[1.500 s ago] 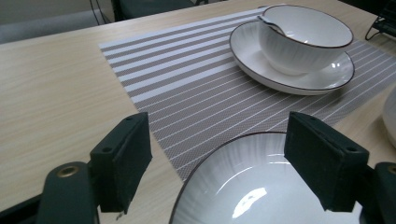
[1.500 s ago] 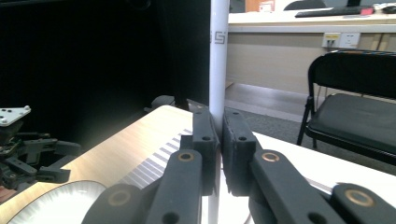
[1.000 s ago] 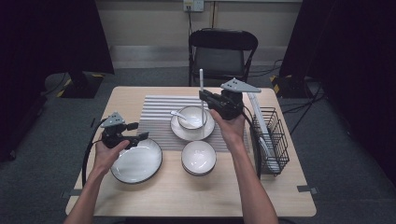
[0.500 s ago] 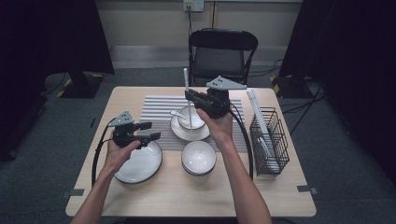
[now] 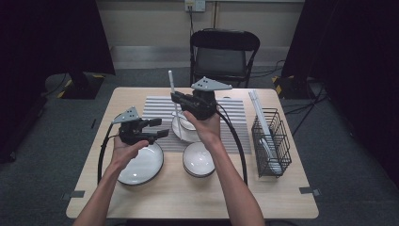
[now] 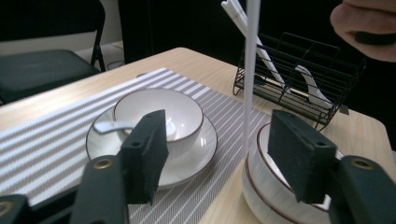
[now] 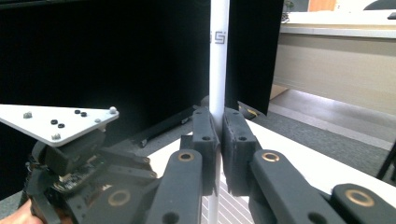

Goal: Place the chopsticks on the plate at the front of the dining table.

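My right gripper [image 5: 178, 100] is shut on a long white stick [image 5: 172, 89], held upright over the striped mat [image 5: 157, 107]. In the right gripper view the pads [image 7: 205, 140] clamp the stick [image 7: 219, 70] near its lower part. My left gripper [image 5: 158, 128] hovers above the rim of a flat plate [image 5: 141, 167], pointing right toward the stick. Its jaws have just been closing. They stand open [image 6: 222, 154]; the stick [image 6: 251, 70] lines up with the gap a little ahead of them, and neither pad touches it.
A bowl [image 6: 159, 109] with a spoon [image 6: 108, 126] sits on a saucer on the mat. A second bowl [image 5: 198, 159] is in front of it. A black wire basket [image 5: 270, 141] with white utensils stands at the table's right. A chair [image 5: 225, 52] is behind the table.
The right gripper has carried the stick leftward across the mat. The left gripper has risen and moved right toward it, with its jaws a bit narrower.
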Motion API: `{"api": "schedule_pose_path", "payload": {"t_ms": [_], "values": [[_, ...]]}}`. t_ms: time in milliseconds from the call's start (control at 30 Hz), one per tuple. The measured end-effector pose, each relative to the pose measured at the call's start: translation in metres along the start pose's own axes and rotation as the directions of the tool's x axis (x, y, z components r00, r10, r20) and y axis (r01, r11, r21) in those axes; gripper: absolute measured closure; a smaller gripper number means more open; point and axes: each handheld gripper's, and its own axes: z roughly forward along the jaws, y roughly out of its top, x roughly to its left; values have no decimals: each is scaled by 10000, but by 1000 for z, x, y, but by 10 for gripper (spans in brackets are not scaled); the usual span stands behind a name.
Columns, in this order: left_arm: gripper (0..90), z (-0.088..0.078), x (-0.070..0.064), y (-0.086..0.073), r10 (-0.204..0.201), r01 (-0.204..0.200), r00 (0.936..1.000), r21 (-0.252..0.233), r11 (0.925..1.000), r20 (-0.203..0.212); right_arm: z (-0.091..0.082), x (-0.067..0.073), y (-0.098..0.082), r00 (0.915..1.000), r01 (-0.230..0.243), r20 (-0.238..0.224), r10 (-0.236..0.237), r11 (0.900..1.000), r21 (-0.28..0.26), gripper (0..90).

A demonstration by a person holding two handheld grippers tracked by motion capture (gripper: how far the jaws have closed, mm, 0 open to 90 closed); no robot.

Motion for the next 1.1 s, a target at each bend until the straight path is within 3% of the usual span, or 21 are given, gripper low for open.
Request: {"api": "schedule_pose_path", "payload": {"t_ms": [300, 467, 600, 667, 733, 767, 867, 900, 1100], "values": [[467, 10, -8, 6, 115, -117, 9997, 87, 9999, 207, 12, 12, 1, 9993, -50, -368, 50, 10000, 2, 851], [600, 11, -7, 5, 171, -171, 9994, -15, 9999, 305, 15, 16, 0, 9986, -112, -513, 112, 9999, 8, 851], [694, 11, -3, 3, -184, 188, 9998, -358, 9992, 97, 17, 17, -1, 9983, -122, -569, 123, 9999, 24, 851], [712, 9, 2, 1, -556, 580, 9976, -584, 9966, 403, 18, 19, -2, 9981, -127, -602, 128, 9999, 15, 851], [756, 8, 2, -1, -431, 435, 9990, -684, 9967, 72, 18, 20, -2, 9982, -91, -592, 92, 10000, 17, 851], [770, 8, 2, -1, -459, 472, 9987, -600, 9971, 228, 19, 21, -2, 9980, -115, -623, 117, 9999, 26, 851], [836, 7, 2, -2, -240, 245, 9996, -467, 9986, 127, 20, 21, -2, 9981, -80, -616, 82, 10000, 27, 851], [845, 6, 2, -2, -389, 403, 9989, -526, 9978, 272, 20, 21, -2, 9981, -102, -602, 103, 9999, 29, 851], [857, 3, 1, -2, -156, 163, 9997, -421, 9990, 170, 22, 19, -3, 9973, -214, -699, 215, 9998, 24, 851]]}}
